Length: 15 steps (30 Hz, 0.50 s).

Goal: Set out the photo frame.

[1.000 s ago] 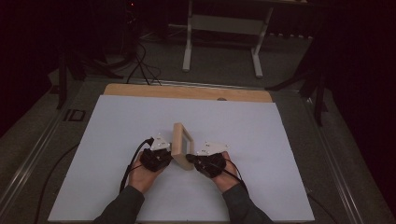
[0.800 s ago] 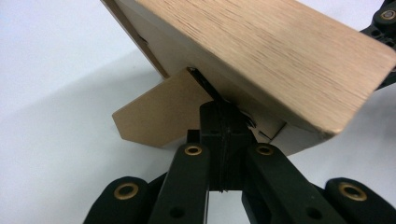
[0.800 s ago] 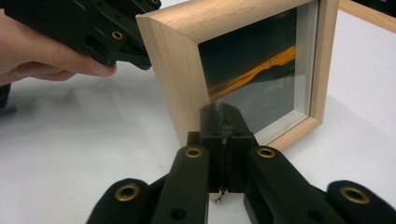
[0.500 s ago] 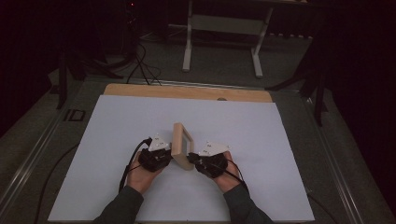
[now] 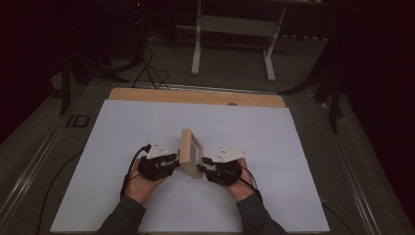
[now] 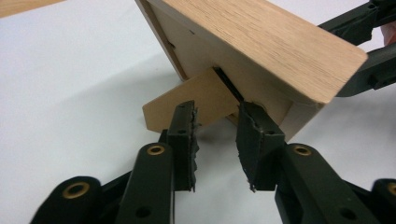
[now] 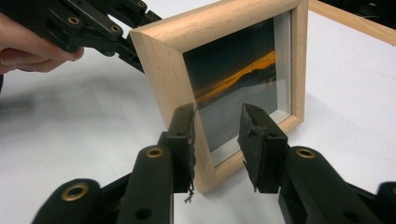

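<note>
A light wooden picture frame (image 5: pixel 190 152) stands on edge on the white table sheet (image 5: pixel 293 142), between my two grippers. The left gripper view shows its back (image 6: pixel 261 42), propped on a fold-out stand flap (image 6: pixel 210 91). My left gripper (image 5: pixel 175 161) is open, its tips (image 6: pixel 217 109) just short of that flap. From the right gripper view, the glass front holds a dark photo with an orange streak (image 7: pixel 238 74). My right gripper (image 5: pixel 201 164) is open too, its jaws (image 7: pixel 217 112) straddling the frame's near rail (image 7: pixel 173 84) without closing on it.
A wooden board (image 5: pixel 195 96) runs along the table's far edge. Beyond it stand white metal legs (image 5: pixel 232 29), with cables (image 5: pixel 147 63) on the dark floor. The white sheet stretches bare to both sides of the frame.
</note>
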Available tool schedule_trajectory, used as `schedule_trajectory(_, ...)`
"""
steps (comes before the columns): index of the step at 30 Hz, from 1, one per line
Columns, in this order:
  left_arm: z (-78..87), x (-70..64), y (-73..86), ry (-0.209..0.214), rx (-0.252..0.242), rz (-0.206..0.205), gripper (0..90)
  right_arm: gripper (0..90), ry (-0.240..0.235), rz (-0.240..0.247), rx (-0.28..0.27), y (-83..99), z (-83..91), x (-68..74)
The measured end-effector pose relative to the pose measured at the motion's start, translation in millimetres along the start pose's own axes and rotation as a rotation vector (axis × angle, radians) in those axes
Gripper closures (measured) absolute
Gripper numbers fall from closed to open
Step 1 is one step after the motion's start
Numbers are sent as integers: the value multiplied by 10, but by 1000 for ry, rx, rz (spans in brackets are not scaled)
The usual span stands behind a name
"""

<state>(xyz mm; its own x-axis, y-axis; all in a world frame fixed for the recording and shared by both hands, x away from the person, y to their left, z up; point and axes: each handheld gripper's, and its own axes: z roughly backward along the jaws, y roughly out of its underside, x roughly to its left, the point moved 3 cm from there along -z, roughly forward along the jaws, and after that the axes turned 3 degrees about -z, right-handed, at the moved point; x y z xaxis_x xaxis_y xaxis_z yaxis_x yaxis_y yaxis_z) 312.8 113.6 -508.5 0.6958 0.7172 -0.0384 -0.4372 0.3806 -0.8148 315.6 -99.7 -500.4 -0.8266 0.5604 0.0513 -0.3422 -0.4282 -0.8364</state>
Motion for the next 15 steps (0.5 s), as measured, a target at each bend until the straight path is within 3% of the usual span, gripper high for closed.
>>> schedule_trajectory(15,131,66,4,-15,-9,36,585,609,7,-13,-10,2,45,-49)
